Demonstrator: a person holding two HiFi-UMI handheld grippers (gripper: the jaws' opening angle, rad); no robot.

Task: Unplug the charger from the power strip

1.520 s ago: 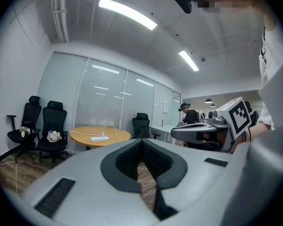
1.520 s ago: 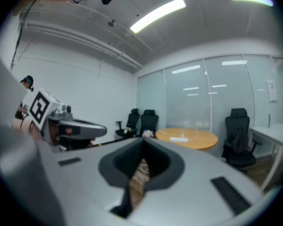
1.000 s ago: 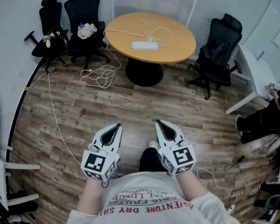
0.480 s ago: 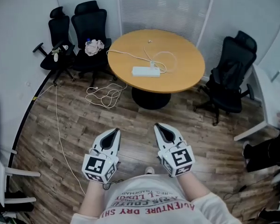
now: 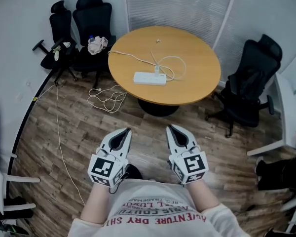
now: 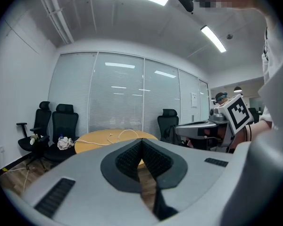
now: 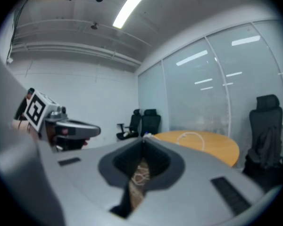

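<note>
A white power strip (image 5: 149, 78) lies on the round wooden table (image 5: 197, 83), with a small white charger (image 5: 157, 69) plugged in at its far edge. The charger's white cable (image 5: 173, 63) loops across the tabletop. My left gripper (image 5: 126, 131) and right gripper (image 5: 170, 128) are held side by side over the wooden floor, well short of the table. Both are shut with nothing in them. In the left gripper view my left gripper's (image 6: 141, 140) tips meet in front of the table (image 6: 108, 136). The right gripper view shows my right gripper (image 7: 142, 140) closed too, the table (image 7: 203, 142) ahead on the right.
Two black office chairs (image 5: 91, 19) stand at the back left, one holding a cloth bundle (image 5: 97, 43). Another black chair (image 5: 254, 78) is right of the table. A coiled white cable (image 5: 106, 97) lies on the floor by the table's foot. A white desk (image 5: 286, 117) edges the right.
The table has come closer and sits lower in the head view as I walk toward it. Both grippers stay shut and side by side in front of me.
</note>
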